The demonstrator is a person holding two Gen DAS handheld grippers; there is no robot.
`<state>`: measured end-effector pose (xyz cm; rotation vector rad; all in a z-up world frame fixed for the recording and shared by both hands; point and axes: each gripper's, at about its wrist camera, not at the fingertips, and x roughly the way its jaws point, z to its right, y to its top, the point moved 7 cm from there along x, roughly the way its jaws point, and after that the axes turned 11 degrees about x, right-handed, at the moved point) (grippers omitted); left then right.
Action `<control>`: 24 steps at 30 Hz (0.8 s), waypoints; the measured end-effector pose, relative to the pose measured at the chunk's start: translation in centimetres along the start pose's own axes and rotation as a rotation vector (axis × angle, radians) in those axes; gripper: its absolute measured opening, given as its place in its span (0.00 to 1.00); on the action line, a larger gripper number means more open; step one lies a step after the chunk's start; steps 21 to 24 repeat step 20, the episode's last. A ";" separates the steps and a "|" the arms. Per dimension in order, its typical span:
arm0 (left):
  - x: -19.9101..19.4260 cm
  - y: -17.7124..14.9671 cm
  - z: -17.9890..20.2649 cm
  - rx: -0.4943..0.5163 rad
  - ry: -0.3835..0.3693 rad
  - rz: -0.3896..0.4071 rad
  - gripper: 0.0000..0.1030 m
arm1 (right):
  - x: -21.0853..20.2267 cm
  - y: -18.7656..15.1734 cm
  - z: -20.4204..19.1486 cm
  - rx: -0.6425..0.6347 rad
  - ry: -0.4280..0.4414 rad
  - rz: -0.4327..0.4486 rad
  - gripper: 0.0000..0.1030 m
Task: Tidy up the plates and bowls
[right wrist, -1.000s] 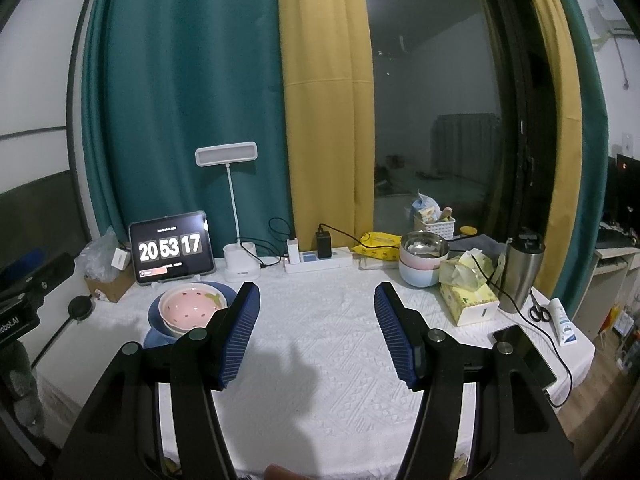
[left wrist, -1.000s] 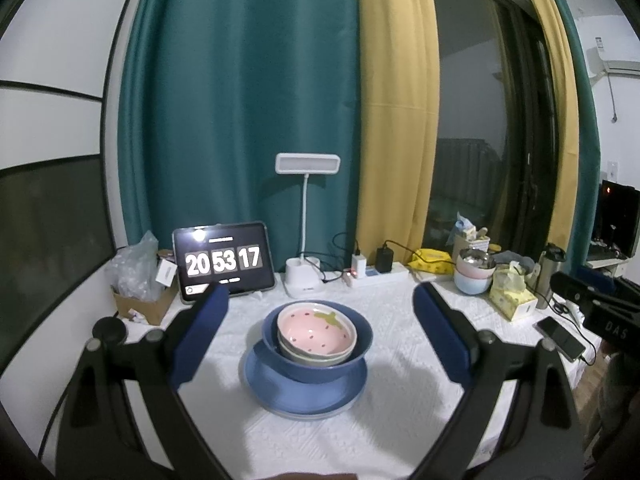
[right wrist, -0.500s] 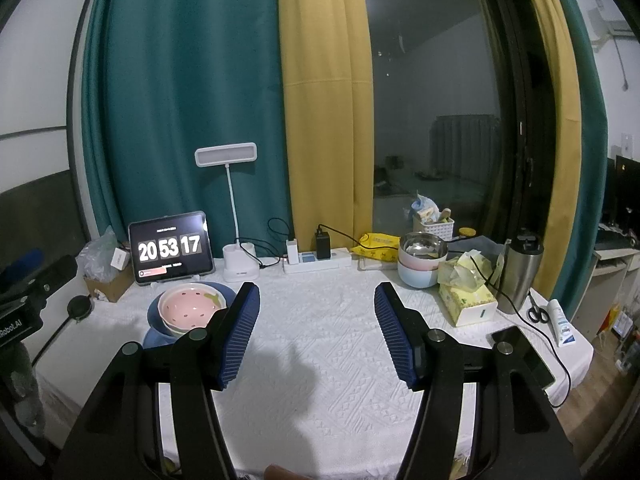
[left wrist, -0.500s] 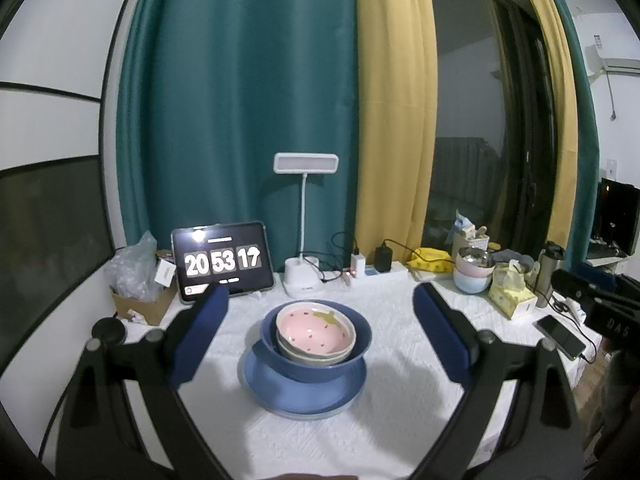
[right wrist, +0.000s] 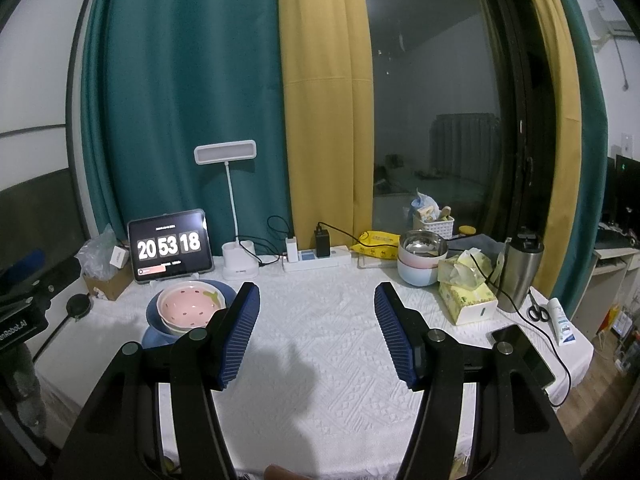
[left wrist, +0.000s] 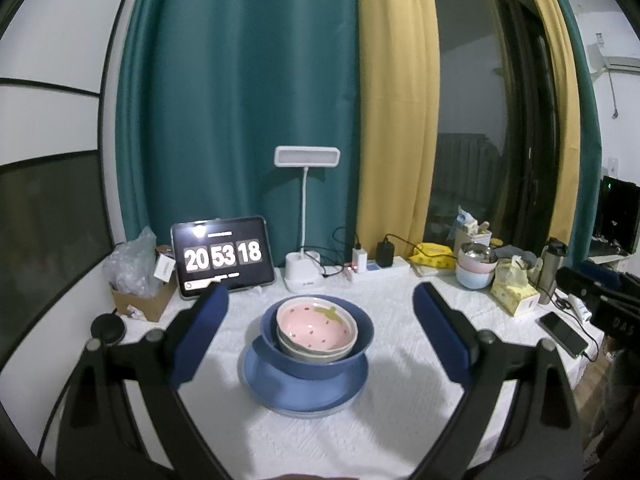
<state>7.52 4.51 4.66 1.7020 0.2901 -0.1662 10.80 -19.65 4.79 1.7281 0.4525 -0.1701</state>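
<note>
A pink strawberry-pattern bowl (left wrist: 316,328) sits nested in a dark blue bowl (left wrist: 360,344), which stands on a blue plate (left wrist: 304,394) on the white tablecloth. My left gripper (left wrist: 320,332) is open and empty, its blue pads wide on either side of the stack and nearer the camera. In the right wrist view the stack (right wrist: 188,306) is at the left, beside the left pad. My right gripper (right wrist: 316,332) is open and empty over bare cloth.
A tablet clock (left wrist: 224,258), desk lamp (left wrist: 306,216) and power strip (left wrist: 376,270) line the back. A cardboard box (left wrist: 140,300) stands at the left. Stacked steel-lined bowls (right wrist: 422,258), tissue box (right wrist: 466,298), steel flask (right wrist: 520,274), phone (right wrist: 522,350) and scissors (right wrist: 538,310) crowd the right.
Both grippers stay open and nearly still. The left wrist view has shifted very slightly. The clock has gone from 20:53:17 to 20:53:18.
</note>
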 end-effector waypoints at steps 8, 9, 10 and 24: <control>0.0 -0.1 0.0 0.000 -0.001 0.000 0.92 | 0.0 0.0 -0.1 -0.001 -0.001 0.000 0.61; 0.1 -0.1 0.0 -0.001 -0.001 0.000 0.92 | 0.0 0.0 -0.1 0.001 -0.001 -0.001 0.61; 0.1 -0.1 0.0 0.000 -0.001 0.000 0.92 | 0.0 -0.1 0.0 0.002 -0.002 -0.002 0.61; 0.2 -0.2 0.0 -0.004 0.001 -0.004 0.92 | 0.3 -0.6 0.2 -0.010 0.001 -0.009 0.61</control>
